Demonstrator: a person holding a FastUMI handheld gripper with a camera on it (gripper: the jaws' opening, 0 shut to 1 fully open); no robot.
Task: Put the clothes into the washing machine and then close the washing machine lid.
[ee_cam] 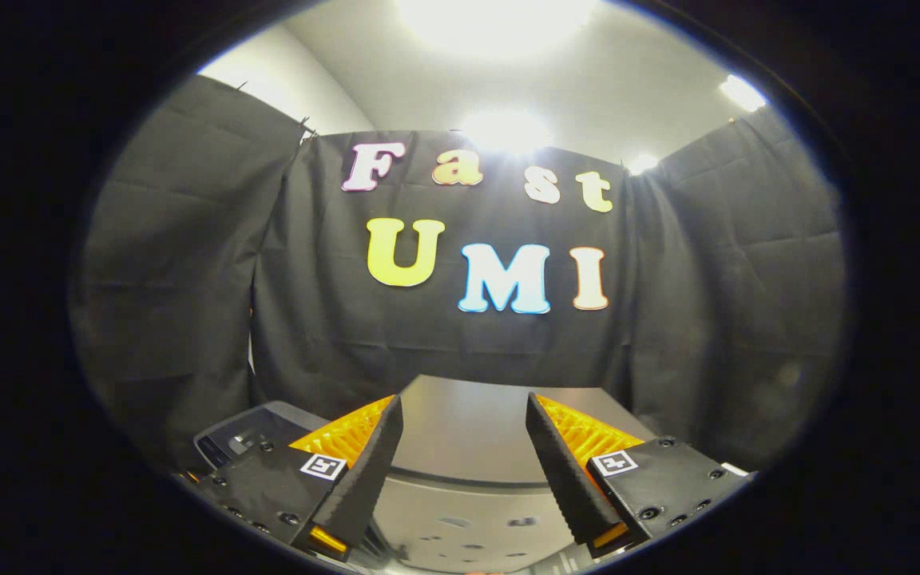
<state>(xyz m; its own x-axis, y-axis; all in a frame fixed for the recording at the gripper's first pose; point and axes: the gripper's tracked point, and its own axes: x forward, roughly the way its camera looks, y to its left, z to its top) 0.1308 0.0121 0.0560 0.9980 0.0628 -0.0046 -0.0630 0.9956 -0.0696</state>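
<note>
Claw (pixel 464 415) released, fingers (pixel 372 471) spread wide with nothing between them, tilted up toward the black booth wall at 12 o'clock. Below and between the fingers, at 6 o'clock, the washing machine (pixel 460 527) with a perforated drum wall; grey raised lid (pixel 468 423) just beyond. Dark control panel (pixel 240 439) at 9 o'clock of the left finger.

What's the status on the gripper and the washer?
Gripper open, nothing between the fingers. Washing machine just ahead and below, grey lid standing beyond the fingertips, drum holes showing underneath. Clothes: can't tell. Black booth cloth behind, path unobstructed.
</note>
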